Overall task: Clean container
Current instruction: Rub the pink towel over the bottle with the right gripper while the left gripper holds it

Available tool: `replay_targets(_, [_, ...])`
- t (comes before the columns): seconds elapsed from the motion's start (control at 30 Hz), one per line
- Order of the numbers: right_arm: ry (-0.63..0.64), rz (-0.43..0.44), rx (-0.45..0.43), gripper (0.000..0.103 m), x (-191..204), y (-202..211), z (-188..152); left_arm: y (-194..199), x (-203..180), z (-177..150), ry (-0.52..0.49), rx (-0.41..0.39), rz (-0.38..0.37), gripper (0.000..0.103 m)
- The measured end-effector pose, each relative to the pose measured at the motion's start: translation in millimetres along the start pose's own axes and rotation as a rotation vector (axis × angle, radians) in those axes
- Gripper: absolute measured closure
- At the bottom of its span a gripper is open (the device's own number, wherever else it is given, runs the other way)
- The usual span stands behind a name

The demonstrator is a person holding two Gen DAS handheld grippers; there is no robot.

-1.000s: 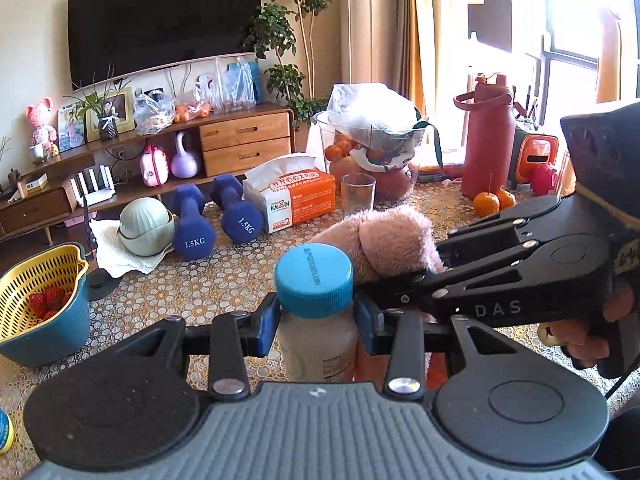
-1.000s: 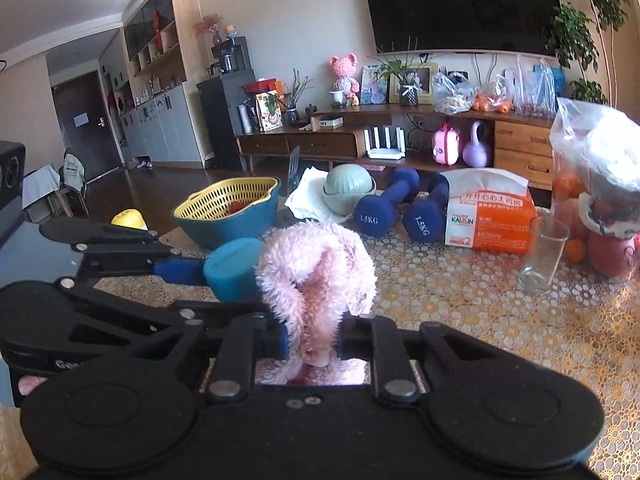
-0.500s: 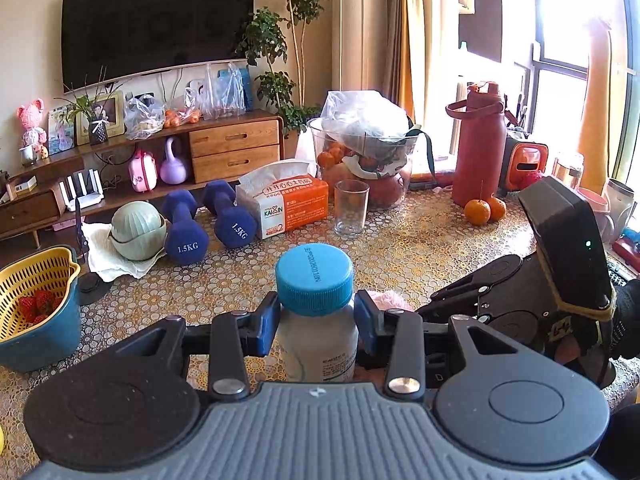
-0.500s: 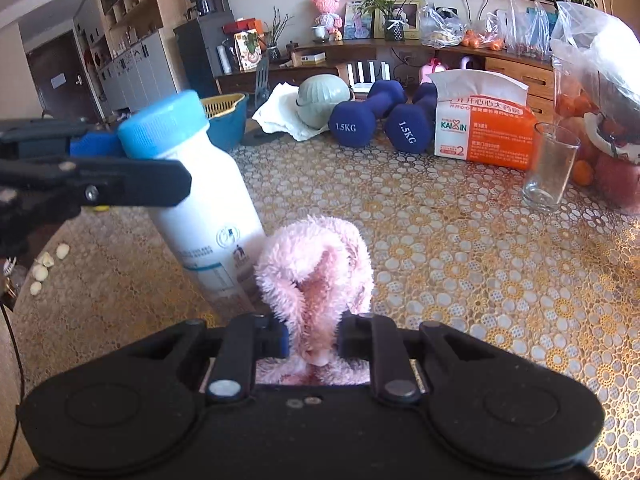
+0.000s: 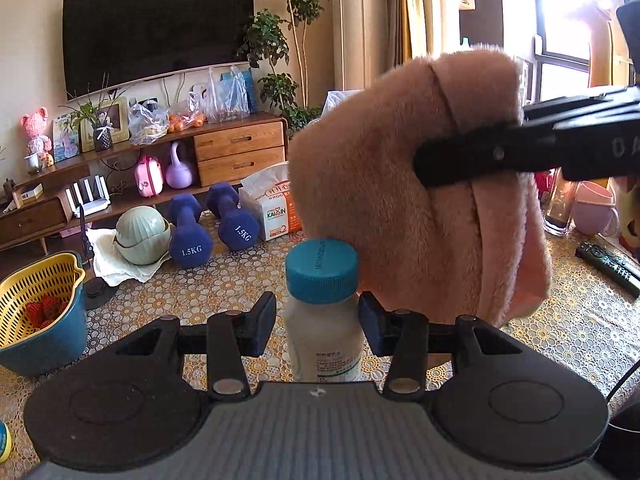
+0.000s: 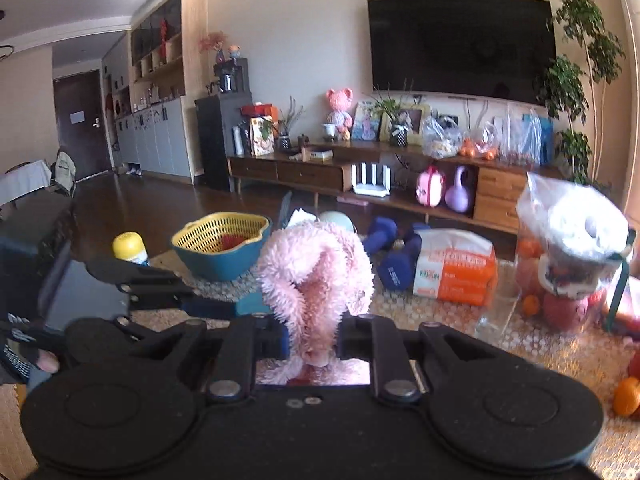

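While the bottle [image 5: 324, 320] stands upright on the bench [image 5: 568, 332], its blue cap [image 5: 321, 266] on, the left claw [image 5: 318, 318] sits around its neck just under the cap. The right pad looks to touch the bottle; a thin slit of bench shows beside the left pad, so whether it truly grips I cannot tell. The right claw [image 6: 314, 338] is pressed together on a pink cloth [image 6: 316, 276], which bunches up between its fingers. Seen from the left wrist, that cloth [image 5: 416, 184] hangs folded from the right claw [image 5: 432, 168], up above the cap and a little to its right, not touching it. The right claw comes in level from the right side, its fingers pointing across toward the bottle. In the right wrist view the left claw [image 6: 224, 306] lies low at the left, with a fingertip [image 6: 48, 360] of the hand behind it. Farther out on the bench are two dumbbells [image 5: 212, 224], a tissue box [image 5: 274, 208], a basket [image 5: 36, 292] of strawberries and a remote [image 5: 608, 262].
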State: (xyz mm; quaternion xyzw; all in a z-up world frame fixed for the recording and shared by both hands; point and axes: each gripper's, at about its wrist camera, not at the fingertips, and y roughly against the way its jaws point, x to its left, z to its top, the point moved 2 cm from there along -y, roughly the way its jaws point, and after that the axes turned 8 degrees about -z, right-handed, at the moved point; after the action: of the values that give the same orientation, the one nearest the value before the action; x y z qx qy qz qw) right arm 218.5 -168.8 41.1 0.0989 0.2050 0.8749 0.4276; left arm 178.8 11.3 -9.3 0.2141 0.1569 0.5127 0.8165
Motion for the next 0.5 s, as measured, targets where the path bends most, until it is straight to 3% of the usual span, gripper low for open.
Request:
replay_targets(0.17, [0.068, 0.042, -0.021, 0.084, 23.8, 0.7, 20.3, -0.4, -2.2, -0.3, -0.007, -0.001, 0.007, 0.058])
replay_targets(0.5, [0.085, 0.047, 0.087, 0.084, 37.7, -42.4, 4.0, -0.8, 0.3, -4.8, -0.015, -0.015, -0.010, 0.056])
